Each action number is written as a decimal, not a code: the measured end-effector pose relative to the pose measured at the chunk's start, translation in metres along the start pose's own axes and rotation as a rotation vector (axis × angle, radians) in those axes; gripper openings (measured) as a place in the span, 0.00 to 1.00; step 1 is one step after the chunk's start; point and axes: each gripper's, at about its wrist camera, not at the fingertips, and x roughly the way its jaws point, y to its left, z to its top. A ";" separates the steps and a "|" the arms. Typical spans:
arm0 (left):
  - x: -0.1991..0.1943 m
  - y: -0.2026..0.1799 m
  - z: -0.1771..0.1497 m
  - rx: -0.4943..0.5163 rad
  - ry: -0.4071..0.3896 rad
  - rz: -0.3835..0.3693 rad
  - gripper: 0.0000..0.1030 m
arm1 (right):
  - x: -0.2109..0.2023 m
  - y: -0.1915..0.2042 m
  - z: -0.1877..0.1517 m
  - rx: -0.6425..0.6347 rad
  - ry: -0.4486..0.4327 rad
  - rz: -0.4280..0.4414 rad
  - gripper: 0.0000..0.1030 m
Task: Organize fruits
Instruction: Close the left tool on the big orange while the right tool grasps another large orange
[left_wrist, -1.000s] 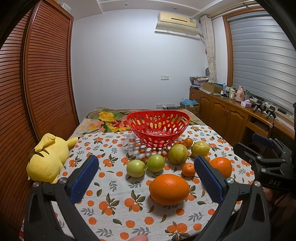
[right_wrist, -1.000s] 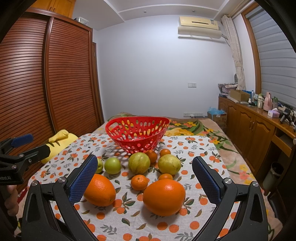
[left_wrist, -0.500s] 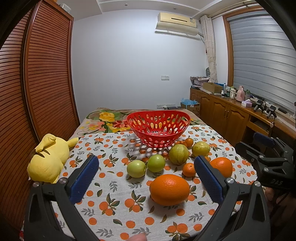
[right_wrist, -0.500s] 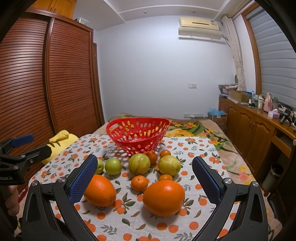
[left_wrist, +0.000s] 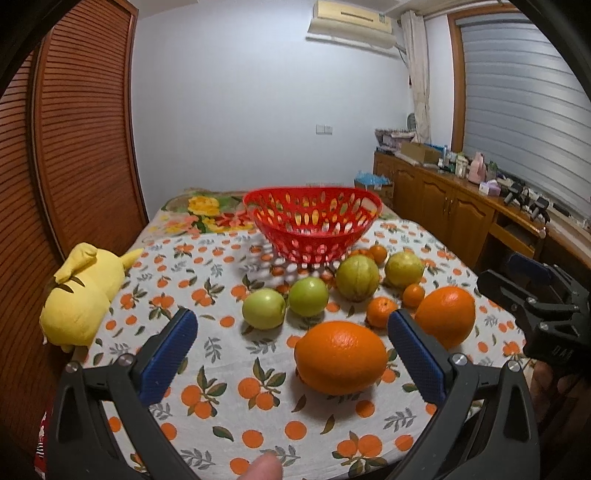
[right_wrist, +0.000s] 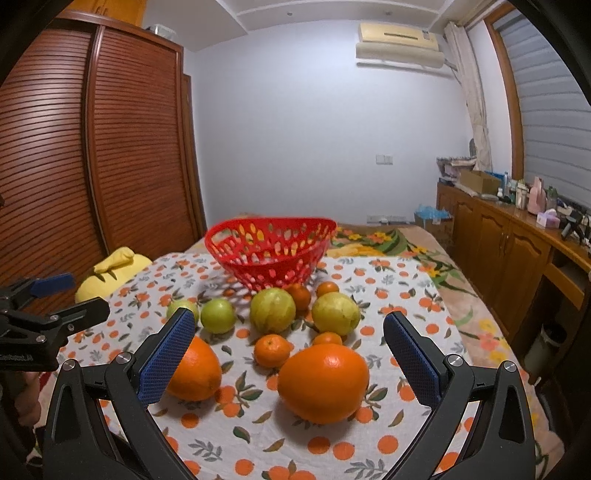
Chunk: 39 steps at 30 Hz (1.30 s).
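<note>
Red basket (left_wrist: 313, 225) sat upright at the far end of the orange-print tablecloth (left_wrist: 236, 373), mouth up, long axis running across the view. All fruit lay on the cloth on the near side of the basket, none inside it.

Nearest the basket: two small mandarins (right_wrist: 299, 295), then two yellow-green round fruits (right_wrist: 272, 310) side by side. To the basket's near left, two green apples (left_wrist: 308, 296) touched or nearly touched. Nearer still, two more mandarins (right_wrist: 272, 350) and two large oranges.

Left gripper (left_wrist: 291, 356) was spread wide, holding nothing. The near large orange (left_wrist: 341, 357) lay between its fingers, closer to the right pad, long axis crosswise; not touching either pad. The second large orange (left_wrist: 446, 316) lay just beyond that right pad.

Right gripper (right_wrist: 290, 356) was likewise wide apart and empty. The large orange in front of it (right_wrist: 324, 383) sat between the fingers, slightly tilted, clear of both pads. The other one (right_wrist: 194, 369) was partly hidden behind its left pad.

Left view alone showed the whole yellow plush toy (left_wrist: 81, 291) left of the basket at the cloth's edge, plus a fingertip (left_wrist: 262, 468) at the bottom of the frame. Right view showed only the toy's top, and hid one green apple behind its left pad. Each view caught the other gripper at its edge.
</note>
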 end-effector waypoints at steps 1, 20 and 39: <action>0.003 0.000 -0.002 0.003 0.008 -0.006 1.00 | 0.002 -0.001 -0.002 0.002 0.006 0.000 1.00; 0.059 -0.013 -0.026 0.044 0.164 -0.108 1.00 | 0.038 -0.022 -0.028 0.001 0.101 0.002 1.00; 0.104 -0.031 -0.036 0.058 0.313 -0.205 0.98 | 0.062 -0.033 -0.041 -0.018 0.213 0.017 1.00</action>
